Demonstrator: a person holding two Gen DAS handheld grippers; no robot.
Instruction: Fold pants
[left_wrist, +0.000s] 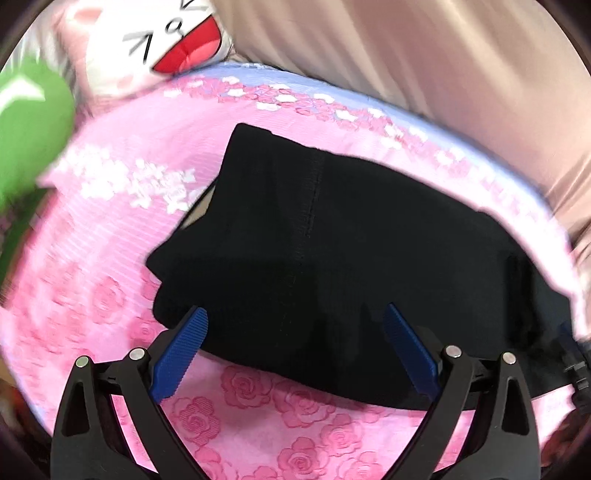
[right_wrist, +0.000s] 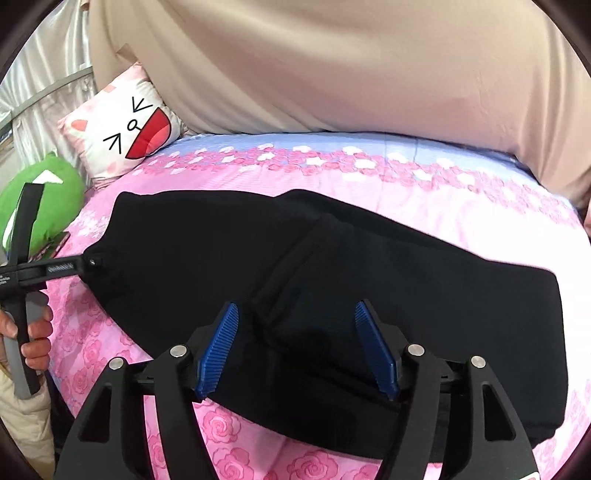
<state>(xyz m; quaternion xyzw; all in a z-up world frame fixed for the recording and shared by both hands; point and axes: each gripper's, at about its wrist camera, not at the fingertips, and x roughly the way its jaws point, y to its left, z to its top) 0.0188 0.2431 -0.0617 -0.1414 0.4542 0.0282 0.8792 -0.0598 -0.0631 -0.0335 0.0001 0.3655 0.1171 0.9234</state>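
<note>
Black pants lie folded in a flat stack on a pink rose-patterned bedsheet. My left gripper is open, its blue pads spread just above the stack's near edge, holding nothing. In the right wrist view the pants stretch across the bed. My right gripper is open over their near middle and empty. The left gripper's body shows at the far left of that view, in a hand, its tip at the pants' left end.
A white cat-face pillow and a green plush sit at the bed's far left. A beige curtain hangs behind the bed. The sheet has a blue floral band along the far edge.
</note>
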